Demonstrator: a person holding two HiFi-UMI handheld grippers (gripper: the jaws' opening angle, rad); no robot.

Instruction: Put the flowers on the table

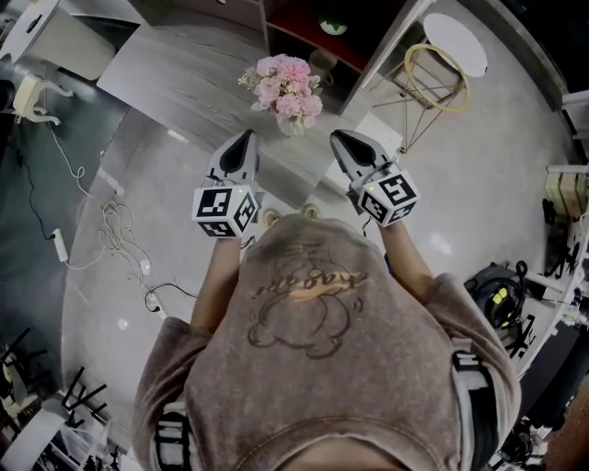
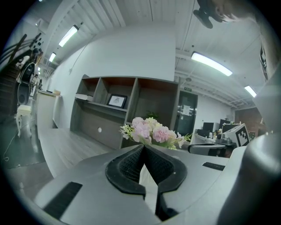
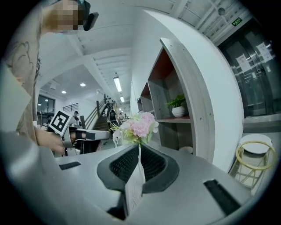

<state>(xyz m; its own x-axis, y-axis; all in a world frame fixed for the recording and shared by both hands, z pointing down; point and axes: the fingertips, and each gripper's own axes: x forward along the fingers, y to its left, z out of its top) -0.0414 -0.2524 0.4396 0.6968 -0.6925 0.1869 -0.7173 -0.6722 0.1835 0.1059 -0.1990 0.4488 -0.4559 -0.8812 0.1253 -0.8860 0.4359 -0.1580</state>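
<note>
A bunch of pink and white flowers [image 1: 287, 87] stands in a small pale vase [image 1: 291, 124] on a grey wood-grain surface [image 1: 184, 74], straight ahead of me. My left gripper [image 1: 246, 136] and right gripper [image 1: 335, 136] point at it from either side, both short of the vase and not touching it. In the left gripper view the flowers [image 2: 151, 131] rise just beyond the closed tips of the left gripper [image 2: 143, 146]. The right gripper view shows the flowers [image 3: 139, 125] beyond the right gripper [image 3: 139, 147], whose tips also meet. Neither holds anything.
A grey shelf unit [image 1: 313, 28] stands behind the flowers, holding a potted plant [image 3: 178, 105] and a framed picture [image 2: 116, 101]. A gold wire side table with a white top [image 1: 437, 69] is at the right. Cables [image 1: 115, 230] lie on the floor at the left.
</note>
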